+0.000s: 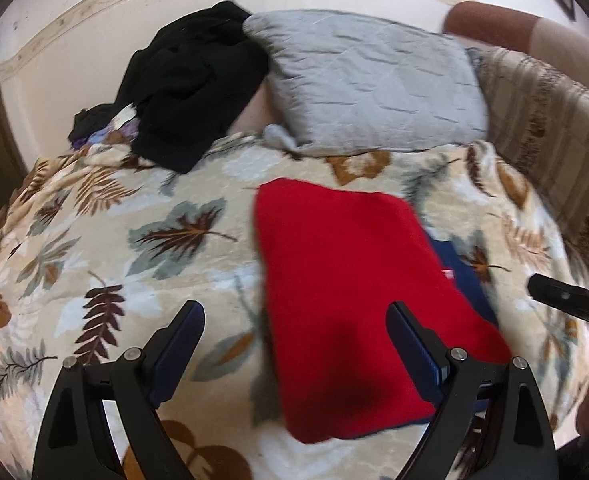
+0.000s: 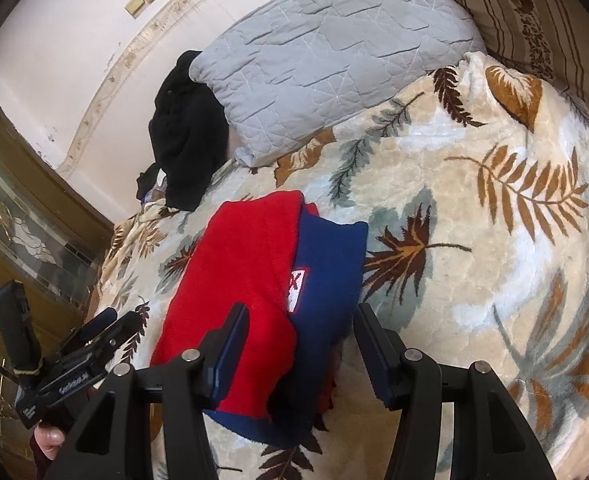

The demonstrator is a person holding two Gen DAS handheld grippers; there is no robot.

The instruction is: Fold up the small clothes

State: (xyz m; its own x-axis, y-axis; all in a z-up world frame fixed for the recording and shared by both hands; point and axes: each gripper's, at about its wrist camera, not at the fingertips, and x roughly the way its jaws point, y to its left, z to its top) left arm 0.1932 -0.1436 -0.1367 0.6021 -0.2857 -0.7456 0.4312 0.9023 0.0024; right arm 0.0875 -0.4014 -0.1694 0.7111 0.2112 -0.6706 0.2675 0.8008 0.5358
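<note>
A small red and navy garment lies folded flat on the leaf-patterned blanket. Its red panel point(image 1: 346, 280) lies on top, and the navy part point(image 2: 330, 264) with a white patch shows beside it. My left gripper point(image 1: 294, 316) is open and empty, hovering over the garment's near left edge. My right gripper point(image 2: 300, 320) is open and empty above the garment's near end. The right gripper's tip point(image 1: 566, 296) shows at the right edge of the left wrist view, and the left gripper point(image 2: 74, 344) shows at the lower left of the right wrist view.
A pile of black clothes point(image 1: 190, 80) lies at the bed's far left. A grey quilted pillow point(image 1: 374, 80) and a brown striped pillow point(image 1: 554, 128) lie at the head. The leaf blanket point(image 1: 114, 240) covers the bed. A glass-panelled door point(image 2: 18, 216) stands to the left.
</note>
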